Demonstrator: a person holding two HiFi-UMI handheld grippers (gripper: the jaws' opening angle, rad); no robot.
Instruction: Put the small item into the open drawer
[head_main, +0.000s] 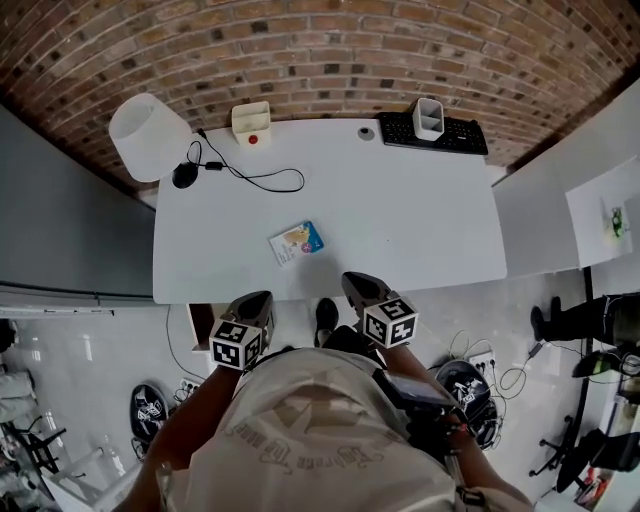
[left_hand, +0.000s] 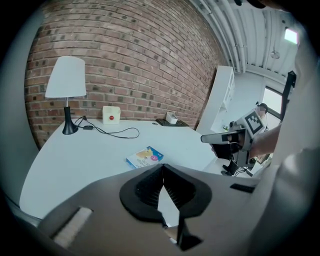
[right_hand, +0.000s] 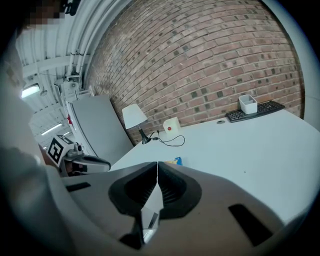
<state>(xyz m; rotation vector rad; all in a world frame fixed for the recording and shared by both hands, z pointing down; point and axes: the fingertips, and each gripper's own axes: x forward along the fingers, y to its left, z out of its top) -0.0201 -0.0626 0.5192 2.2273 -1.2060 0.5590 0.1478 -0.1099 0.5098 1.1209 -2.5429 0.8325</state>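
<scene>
The small item is a flat blue and yellow packet (head_main: 296, 241) lying near the front of the white desk (head_main: 420, 230). It also shows in the left gripper view as the packet (left_hand: 145, 156), and just past the jaws in the right gripper view as the packet (right_hand: 175, 161). My left gripper (head_main: 262, 296) hangs off the desk's near edge, below and left of the packet, with its jaws shut and empty (left_hand: 163, 167). My right gripper (head_main: 352, 279) is held at the near edge, below and right of the packet, also shut and empty (right_hand: 157, 165). I cannot make out an open drawer for certain.
At the back of the desk stand a white lamp (head_main: 148, 135) with a black cable (head_main: 245, 176), a cream box with a red button (head_main: 251, 120), a keyboard (head_main: 445, 135) and a white cup (head_main: 428, 118). A white edge (head_main: 200, 325) shows under the desk's front left.
</scene>
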